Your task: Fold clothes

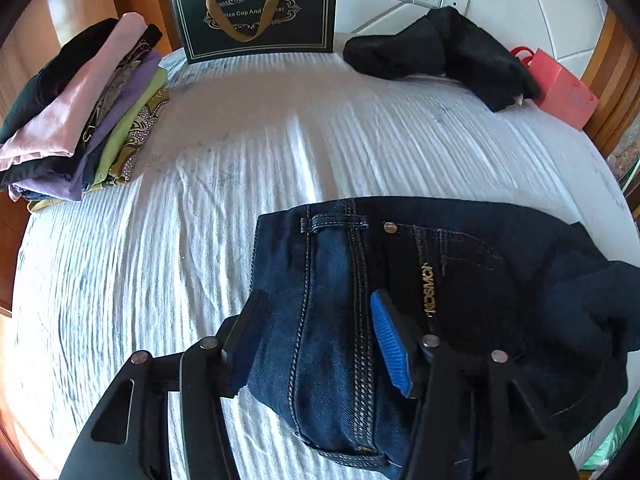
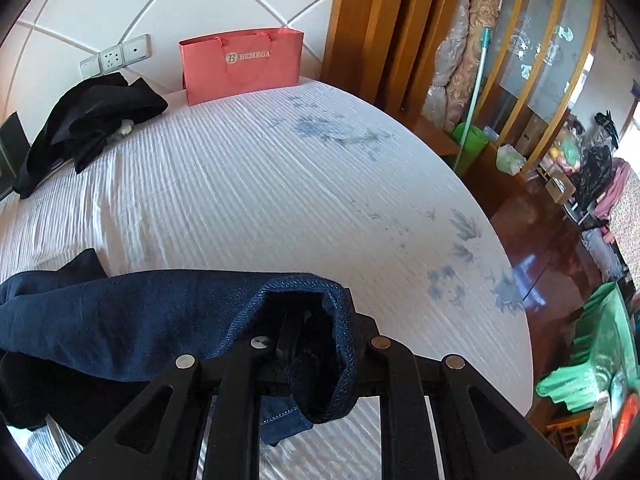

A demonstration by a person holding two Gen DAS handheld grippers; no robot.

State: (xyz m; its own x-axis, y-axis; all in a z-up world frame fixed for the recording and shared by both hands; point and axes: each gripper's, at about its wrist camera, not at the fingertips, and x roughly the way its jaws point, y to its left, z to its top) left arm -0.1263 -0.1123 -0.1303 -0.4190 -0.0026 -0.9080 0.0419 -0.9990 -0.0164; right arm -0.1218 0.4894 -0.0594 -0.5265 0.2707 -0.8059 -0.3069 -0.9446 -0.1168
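Dark jeans point(image 1: 340, 300) lying near on white bed sheet point(image 1: 200, 208), waistband between spread, released left gripper point(image 1: 320, 344). Hem point(image 2: 320, 320) clenched in right gripper point(image 2: 298, 344). Folded stack point(image 1: 80, 108) far left; black garment point(image 1: 440, 52), pink bag point(image 2: 242, 66) far right.

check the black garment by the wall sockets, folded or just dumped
Dumped, not folded: the black garment lies crumpled in a loose heap on the bed, unlike the folded clothes stack.

Dark blue jeans point(image 1: 332, 312) lie bunched on the bed point(image 1: 160, 240).
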